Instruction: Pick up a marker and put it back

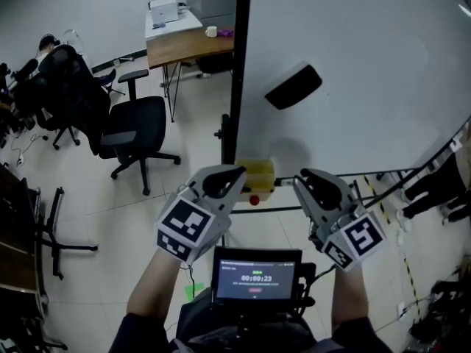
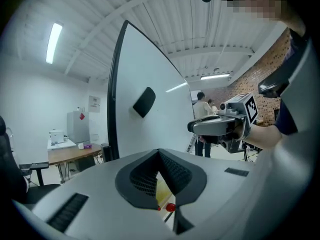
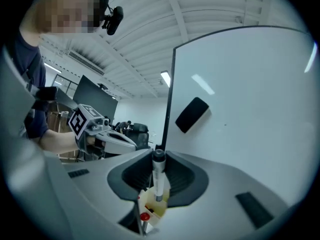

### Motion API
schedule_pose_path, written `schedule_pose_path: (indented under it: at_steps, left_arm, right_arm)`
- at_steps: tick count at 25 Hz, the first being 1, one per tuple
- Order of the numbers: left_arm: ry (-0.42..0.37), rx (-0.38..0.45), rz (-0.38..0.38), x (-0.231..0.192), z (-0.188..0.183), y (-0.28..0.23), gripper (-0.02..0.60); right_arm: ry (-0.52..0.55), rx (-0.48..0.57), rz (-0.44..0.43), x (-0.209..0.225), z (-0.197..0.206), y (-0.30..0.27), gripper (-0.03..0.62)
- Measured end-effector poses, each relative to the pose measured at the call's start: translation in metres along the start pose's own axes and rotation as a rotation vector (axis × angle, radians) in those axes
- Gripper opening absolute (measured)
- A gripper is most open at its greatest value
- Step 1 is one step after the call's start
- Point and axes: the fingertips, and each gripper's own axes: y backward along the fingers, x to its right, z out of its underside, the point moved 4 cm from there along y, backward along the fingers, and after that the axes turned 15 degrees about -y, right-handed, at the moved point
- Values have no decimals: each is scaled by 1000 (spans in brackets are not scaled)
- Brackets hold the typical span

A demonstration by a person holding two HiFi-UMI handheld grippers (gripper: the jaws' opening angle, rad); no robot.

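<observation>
Holding the left gripper [image 1: 234, 175], jaws together and empty, aside from the yellow holder [image 1: 257, 173] at the whiteboard's [image 1: 368, 50] foot seems wise. The right gripper [image 1: 307, 179] is clamped on the marker [image 3: 158, 176], upright just above that holder, so a slow, straight descent should seat it.

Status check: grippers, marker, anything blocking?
Right gripper shut on grey marker with dark cap, upright between jaws. Left gripper shut, empty. Yellow holder box at base of whiteboard ahead; nothing seen blocking it.
</observation>
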Motion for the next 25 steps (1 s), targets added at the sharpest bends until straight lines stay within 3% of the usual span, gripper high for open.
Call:
schedule_pose_path:
  at_steps: [7, 13, 25]
  left_arm:
    - [18, -17, -37, -17, 11, 2, 0]
    - [78, -50, -103, -26, 26, -18, 0]
    - [124, -137, -153, -33, 49, -46, 0]
  right_arm:
    - [-23, -20, 35, 27, 11, -36, 94]
    - [1, -108, 37, 65, 43, -69, 94]
    - [19, -207, -40, 88, 87, -105, 95]
